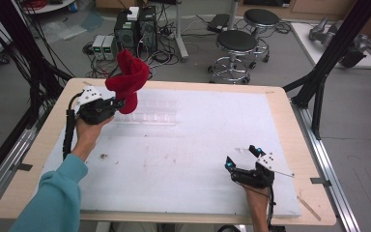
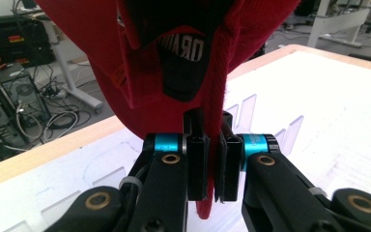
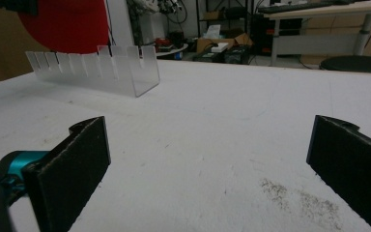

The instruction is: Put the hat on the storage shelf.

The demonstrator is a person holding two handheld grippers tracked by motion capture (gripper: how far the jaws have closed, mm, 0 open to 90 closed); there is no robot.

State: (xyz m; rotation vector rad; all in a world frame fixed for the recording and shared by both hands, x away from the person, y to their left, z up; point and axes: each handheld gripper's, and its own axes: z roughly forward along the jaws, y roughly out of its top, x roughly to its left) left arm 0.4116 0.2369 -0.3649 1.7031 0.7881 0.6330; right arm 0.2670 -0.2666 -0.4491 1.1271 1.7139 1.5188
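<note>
A red knit hat (image 1: 129, 77) hangs in the air at about 10 o'clock on the table (image 1: 280, 104), lifted above the white mat (image 1: 188, 154). It rises up and away from the left claw (image 1: 117, 103), which is clenched on the hat's lower edge. In the left gripper view the hat (image 2: 125, 58) hangs right in front of the left claw (image 2: 211, 159); its jaws are nearly together, with a fold of red fabric pinched between them. A clear plastic rack (image 1: 154, 113) with slotted walls stands on the mat just beside the hat, toward 3 o'clock from it. The right claw (image 1: 243, 157) rests near 5 o'clock on the mat, well apart from the hat. It is released: in the right gripper view its jaws stand wide apart with nothing between them.
</note>
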